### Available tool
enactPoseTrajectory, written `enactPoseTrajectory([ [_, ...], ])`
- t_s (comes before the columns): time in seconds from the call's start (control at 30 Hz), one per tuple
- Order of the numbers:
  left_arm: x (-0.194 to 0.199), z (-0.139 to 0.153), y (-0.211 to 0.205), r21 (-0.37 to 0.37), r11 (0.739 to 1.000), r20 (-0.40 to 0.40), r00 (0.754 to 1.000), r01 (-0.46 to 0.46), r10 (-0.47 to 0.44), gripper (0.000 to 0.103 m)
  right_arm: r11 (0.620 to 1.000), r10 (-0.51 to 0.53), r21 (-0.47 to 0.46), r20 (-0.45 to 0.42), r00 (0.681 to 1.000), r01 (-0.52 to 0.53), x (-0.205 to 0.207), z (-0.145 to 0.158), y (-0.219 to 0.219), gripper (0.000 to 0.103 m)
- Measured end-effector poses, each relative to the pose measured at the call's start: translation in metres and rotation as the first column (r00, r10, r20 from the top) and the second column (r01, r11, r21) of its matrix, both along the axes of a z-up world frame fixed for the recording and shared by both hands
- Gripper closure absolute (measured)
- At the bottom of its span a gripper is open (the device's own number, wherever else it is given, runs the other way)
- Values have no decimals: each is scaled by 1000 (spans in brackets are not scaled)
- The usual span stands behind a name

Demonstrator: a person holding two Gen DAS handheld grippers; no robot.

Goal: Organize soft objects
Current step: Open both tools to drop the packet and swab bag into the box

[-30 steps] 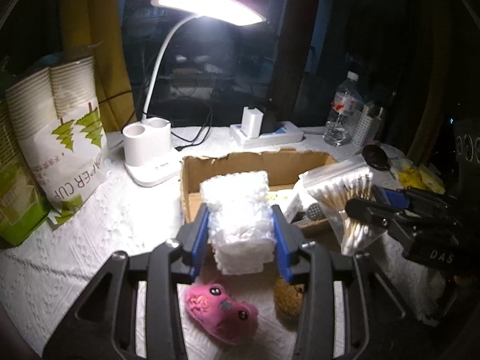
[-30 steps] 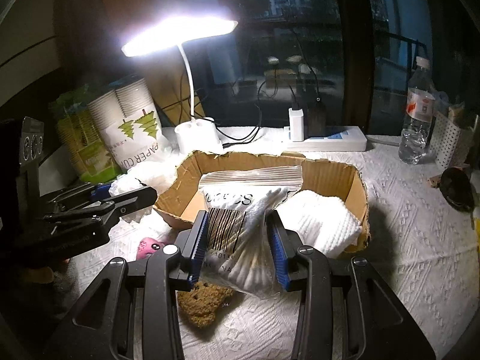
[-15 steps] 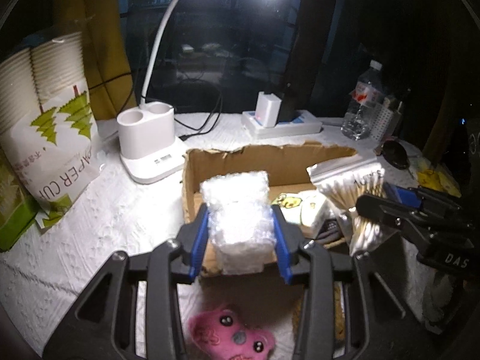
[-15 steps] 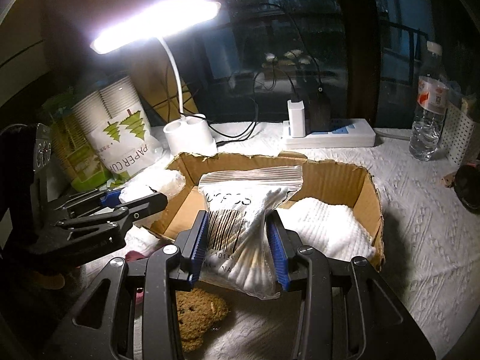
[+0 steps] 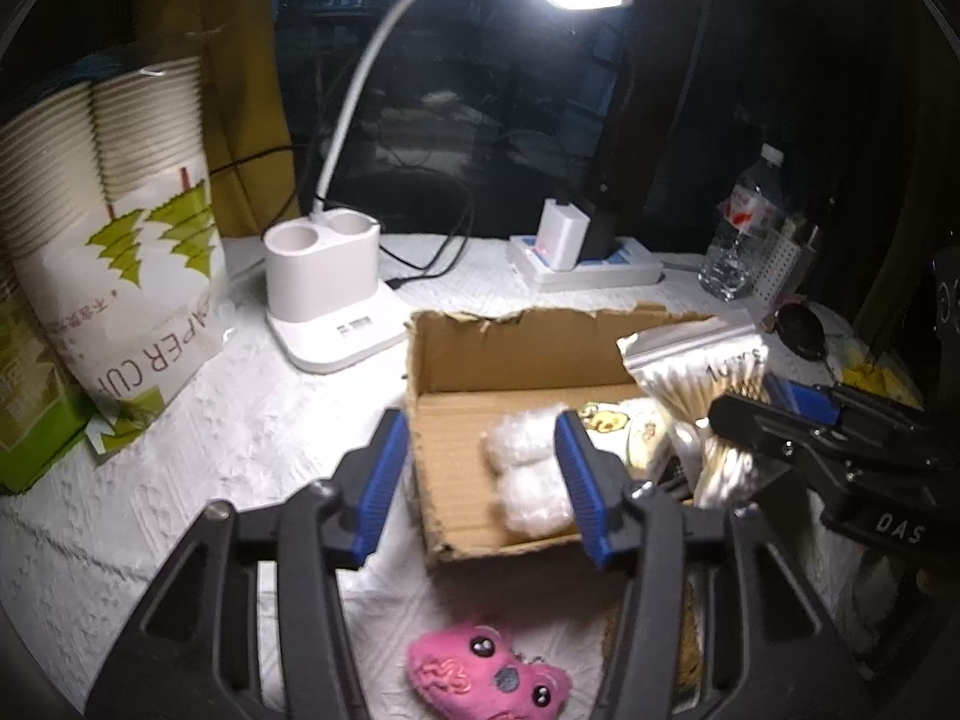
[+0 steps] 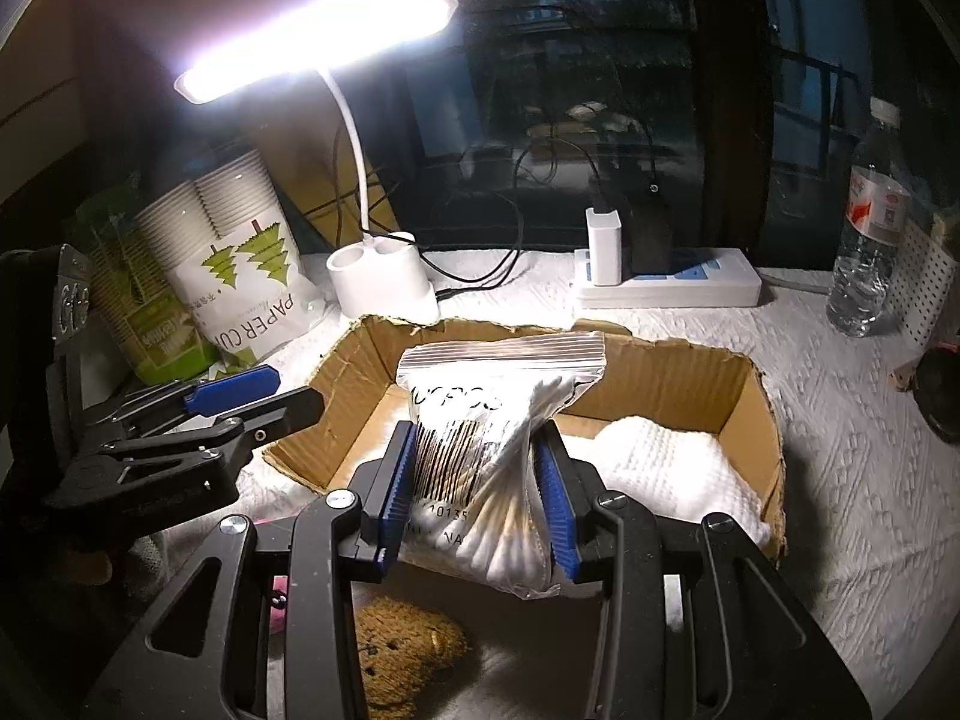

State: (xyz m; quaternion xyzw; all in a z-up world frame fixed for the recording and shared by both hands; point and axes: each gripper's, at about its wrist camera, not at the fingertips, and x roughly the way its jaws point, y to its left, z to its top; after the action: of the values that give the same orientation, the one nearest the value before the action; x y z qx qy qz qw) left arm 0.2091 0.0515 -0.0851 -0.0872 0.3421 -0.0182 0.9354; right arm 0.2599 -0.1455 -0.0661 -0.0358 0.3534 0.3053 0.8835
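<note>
The table point(image 5: 252, 444) wore a white bumpy cloth, and a lamp point(image 6: 318, 42) shone on it. An open cardboard box point(image 5: 516, 360) sat in the middle. A white folded cloth point(image 6: 666, 468) lay in the box's right end.

The left gripper point(image 5: 480, 480) hung over the near left part of the box. Its jaws were opening, and nothing was pressed between them. A white fluffy pack point(image 5: 528, 480) lay on the box floor under them, apart from the pads.

The right gripper point(image 6: 480, 492) was squeezed tight on a bag of cotton swabs point(image 6: 492, 432). The bag hung over the near edge of the box.

A pink plush point(image 5: 486, 678) and a brown plush point(image 6: 402, 648) lay on the table in front of the box.

To do this step well, the left gripper should probably lift straight up, so it would not drag the pack out. The bag should go into the bare spot in the middle, low down, before letting go.
</note>
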Motion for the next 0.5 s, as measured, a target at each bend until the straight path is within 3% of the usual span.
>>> enactPoseTrajectory([
  [0.5, -21, -8, 39, -25, 997, 3, 997, -72, 72, 50, 999, 43, -21, -5, 999, -43, 9, -5, 44, 62],
])
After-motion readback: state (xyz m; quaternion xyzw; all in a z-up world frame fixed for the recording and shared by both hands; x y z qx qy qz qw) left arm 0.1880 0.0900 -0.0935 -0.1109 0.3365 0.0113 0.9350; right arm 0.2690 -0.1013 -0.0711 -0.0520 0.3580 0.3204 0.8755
